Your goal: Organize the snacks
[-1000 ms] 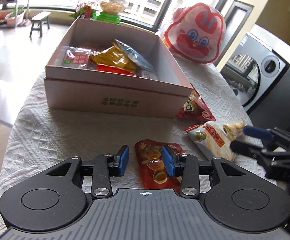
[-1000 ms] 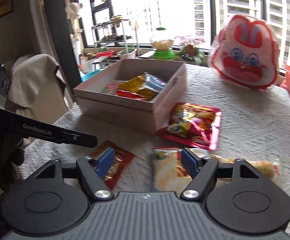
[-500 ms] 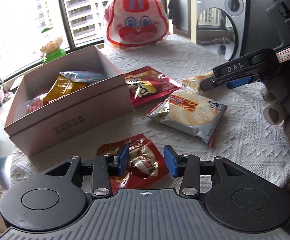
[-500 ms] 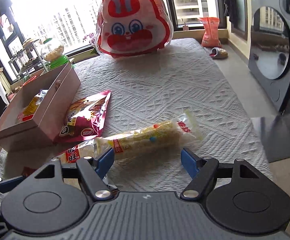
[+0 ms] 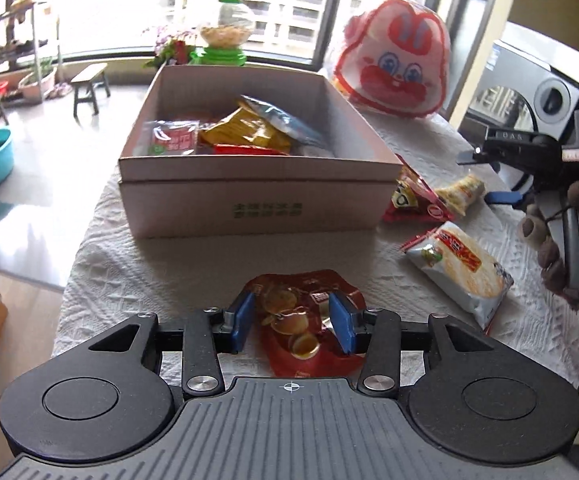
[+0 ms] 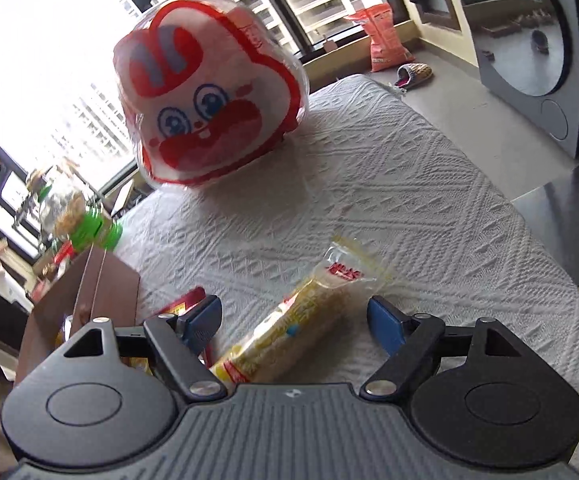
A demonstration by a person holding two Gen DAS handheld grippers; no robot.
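Snacks: several packets already lie inside the open cardboard box [image 5: 249, 184] at 12 o'clock from the left claw [image 5: 292, 322]; four are loose on the cloth-covered counter [image 5: 177, 268].

Left claw: blue pads straddle the red cookie pouch [image 5: 303, 328], one either side. The foil looks crumpled between them, but I cannot tell whether the pads actually touch it; jaws part-closed, not clamped flat. Judged reason for the pose: pouch lies nearest the box front wall, so a short lift forward to 12 o'clock would drop it in.

Right claw [image 6: 293, 320]: jaws spread wide, holding nothing. The long yellow stick packet [image 6: 297, 316] lies diagonally between its pads, clear of both. Judged: lined up to close across the packet's narrow width.

Other loose items, left view: white rice-cracker bag [image 5: 459, 272] at 2 o'clock, red packet [image 5: 413, 200] leaning by the box's right corner. Rabbit-face bag [image 6: 209, 96] stands at 11 o'clock in the right view, well apart.

Versus half a second ago: left view has swung back to face the box squarely; the pouch stays between the pads. Right claw has moved closer over the stick packet, opening unchanged.
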